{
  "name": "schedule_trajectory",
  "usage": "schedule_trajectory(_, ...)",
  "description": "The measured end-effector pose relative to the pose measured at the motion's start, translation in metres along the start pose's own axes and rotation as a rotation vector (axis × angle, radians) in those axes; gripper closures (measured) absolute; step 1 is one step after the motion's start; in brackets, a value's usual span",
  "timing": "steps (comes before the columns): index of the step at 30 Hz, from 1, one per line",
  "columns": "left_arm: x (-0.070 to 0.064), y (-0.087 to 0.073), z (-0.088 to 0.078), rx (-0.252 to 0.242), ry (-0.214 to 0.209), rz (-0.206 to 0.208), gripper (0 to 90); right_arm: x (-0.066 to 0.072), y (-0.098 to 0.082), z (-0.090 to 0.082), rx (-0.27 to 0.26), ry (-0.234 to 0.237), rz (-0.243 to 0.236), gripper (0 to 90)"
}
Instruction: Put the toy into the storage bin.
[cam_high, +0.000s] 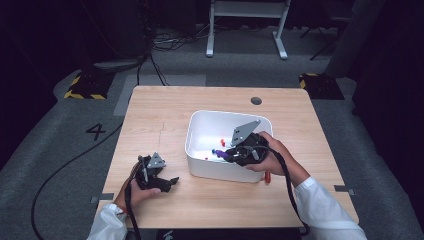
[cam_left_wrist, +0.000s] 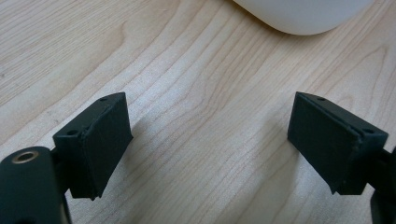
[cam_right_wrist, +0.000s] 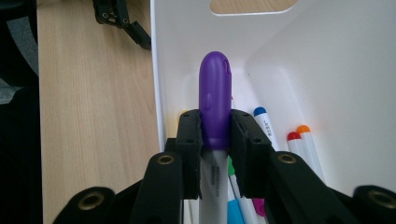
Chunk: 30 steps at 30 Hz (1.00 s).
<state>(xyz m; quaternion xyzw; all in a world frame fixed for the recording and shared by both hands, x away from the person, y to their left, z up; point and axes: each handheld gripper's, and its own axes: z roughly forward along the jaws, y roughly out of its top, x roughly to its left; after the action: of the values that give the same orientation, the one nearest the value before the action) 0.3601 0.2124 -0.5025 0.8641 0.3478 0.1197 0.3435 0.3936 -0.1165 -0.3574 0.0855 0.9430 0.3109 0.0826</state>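
Observation:
A white bin (cam_high: 200, 131) stands in the middle of the wooden table, with several markers lying inside. My right gripper (cam_right_wrist: 215, 134) reaches into the bin over its near right rim, shut on a purple-capped marker (cam_right_wrist: 215, 98) that pokes up between the pads. In the high view the right gripper (cam_high: 231, 154) holds that purple marker (cam_high: 220, 154) low over the bin floor. My left gripper (cam_high: 170, 184) rests on the table to the left of the bin, held by the left hand. In its own view the left gripper (cam_left_wrist: 210, 140) stands open with bare wood between the pads.
Blue, red and orange capped markers (cam_right_wrist: 299, 140) lie on the bin floor beside the held one. A red marker (cam_high: 266, 177) peeks out under the right hand by the bin's near corner. The bin wall (cam_left_wrist: 299, 16) rises just ahead of the left gripper.

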Motion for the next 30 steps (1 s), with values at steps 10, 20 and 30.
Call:
schedule_trajectory(10, 0.000, 0.000, 0.000, 0.001, -0.002, 0.001, 13.6, -0.003, -0.002, -0.004, -0.016, -0.058, 0.033, 62.6)
schedule_trajectory(20, 0.000, 0.000, 0.000, 0.001, -0.002, 0.000, 13.6, -0.011, -0.027, -0.044, -0.161, -0.150, 0.115, 50.1)
schedule_trajectory(30, 0.000, 0.000, 0.000, 0.001, -0.002, 0.002, 13.6, -0.016, -0.071, -0.100, -0.291, -0.296, 0.225, 40.5)
